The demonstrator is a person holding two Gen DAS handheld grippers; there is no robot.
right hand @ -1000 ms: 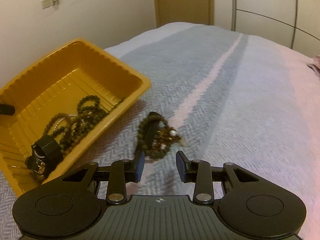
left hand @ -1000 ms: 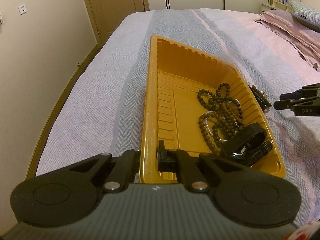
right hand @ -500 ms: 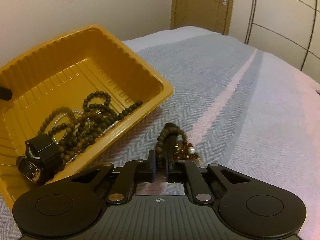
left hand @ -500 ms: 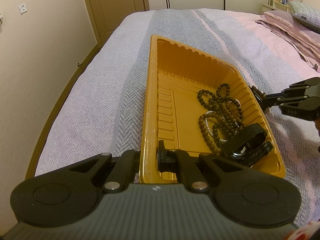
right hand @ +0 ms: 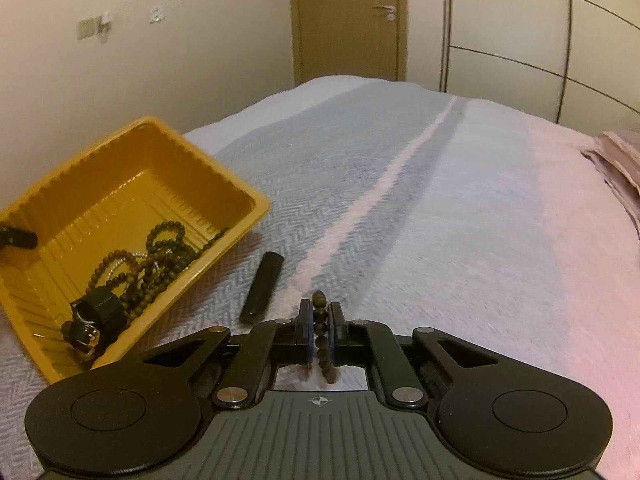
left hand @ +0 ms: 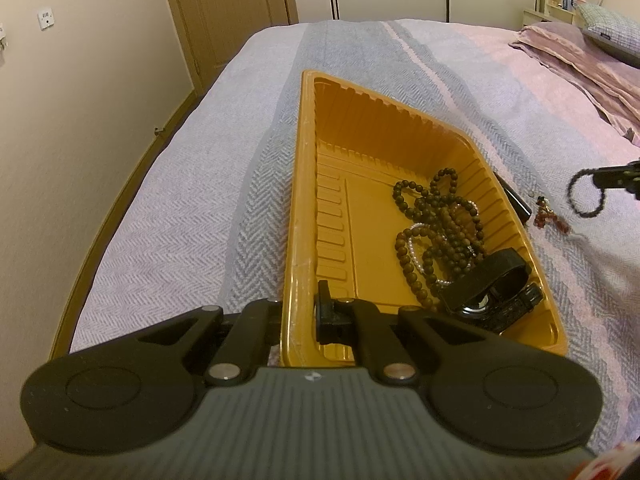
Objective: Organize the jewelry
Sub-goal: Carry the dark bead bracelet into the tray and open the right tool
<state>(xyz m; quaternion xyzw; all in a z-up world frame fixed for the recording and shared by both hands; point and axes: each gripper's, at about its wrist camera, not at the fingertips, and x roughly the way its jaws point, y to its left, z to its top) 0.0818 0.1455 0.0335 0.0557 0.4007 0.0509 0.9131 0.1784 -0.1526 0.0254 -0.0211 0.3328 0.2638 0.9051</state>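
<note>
An orange plastic tray (left hand: 296,200) lies on the bed, and my left gripper (left hand: 300,312) is shut on its near left wall, one finger outside and one inside. The tray holds several dark bead bracelets (left hand: 440,220), a pearl strand and a black watch (left hand: 492,284). My right gripper (right hand: 320,320) is shut on a dark bead bracelet (right hand: 319,300), held above the bedspread to the right of the tray (right hand: 120,140). In the left wrist view that bracelet (left hand: 586,196) hangs as a loop from the right gripper (left hand: 616,178).
A black oblong piece (right hand: 262,288) lies on the bedspread beside the tray's right wall, with a small red bead item (left hand: 548,220) next to it. Folded pink bedding (left hand: 580,56) lies at the far right. The bed's left edge runs along a wall.
The right gripper closed on the dark bead bracelet and lifted it off the bedspread, leaving the black piece and red beads behind. The left gripper and tray stayed still.
</note>
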